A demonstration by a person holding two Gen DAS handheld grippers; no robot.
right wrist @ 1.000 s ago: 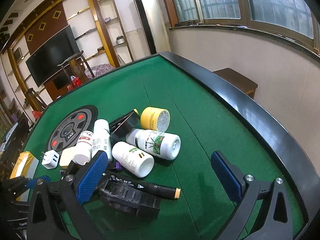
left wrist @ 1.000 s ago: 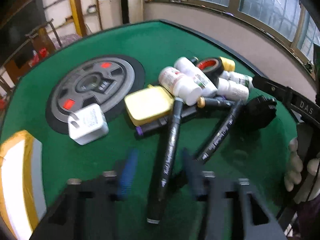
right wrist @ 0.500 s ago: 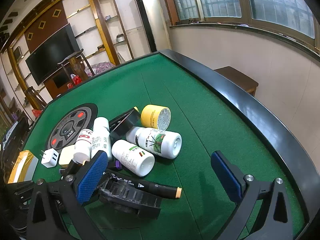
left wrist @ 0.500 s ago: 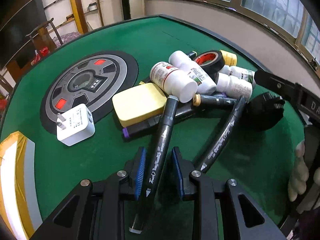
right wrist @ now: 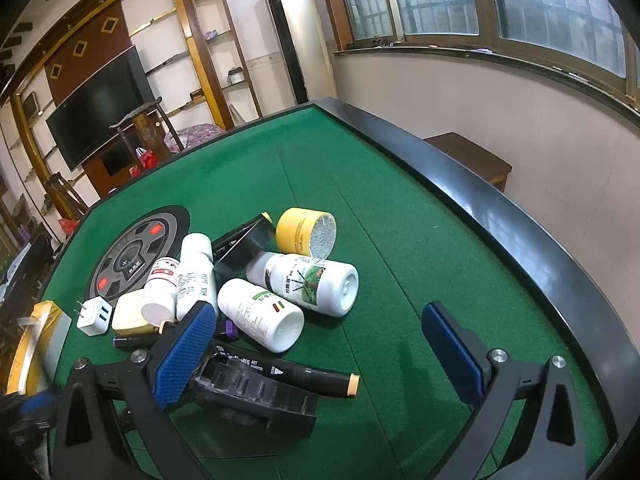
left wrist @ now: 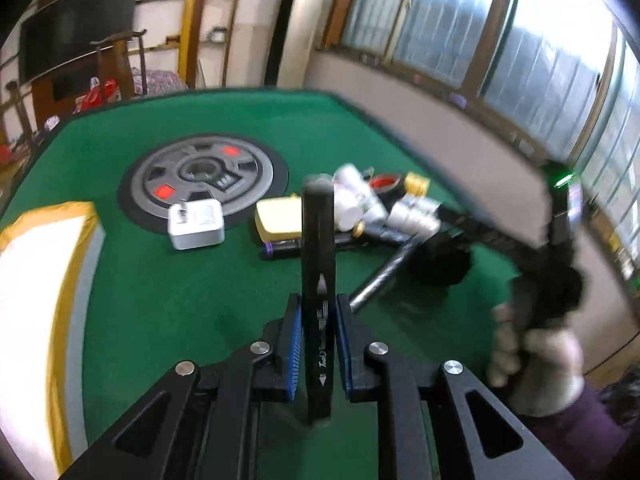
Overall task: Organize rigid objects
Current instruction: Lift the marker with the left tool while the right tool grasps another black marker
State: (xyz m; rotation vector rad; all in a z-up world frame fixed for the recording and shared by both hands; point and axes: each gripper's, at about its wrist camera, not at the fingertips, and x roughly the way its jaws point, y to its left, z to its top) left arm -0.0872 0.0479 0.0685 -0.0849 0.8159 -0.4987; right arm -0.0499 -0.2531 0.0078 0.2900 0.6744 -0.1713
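Left wrist: black marker (left wrist: 318,280) upright in tool (left wrist: 318,354).

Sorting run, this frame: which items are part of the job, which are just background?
In play:
- black marker pen, clamped in the left gripper
- white plastic bottles
- yellow tape roll
- white USB charger
- open right gripper

Background:
- green felt table
- grey centre disc
- black television

Home living room — television (right wrist: 100,104), shelving (right wrist: 224,52)

The black marker (left wrist: 318,280) is hiding part of the white bottles (left wrist: 356,200), and the hand (left wrist: 532,356) is looking blurry.
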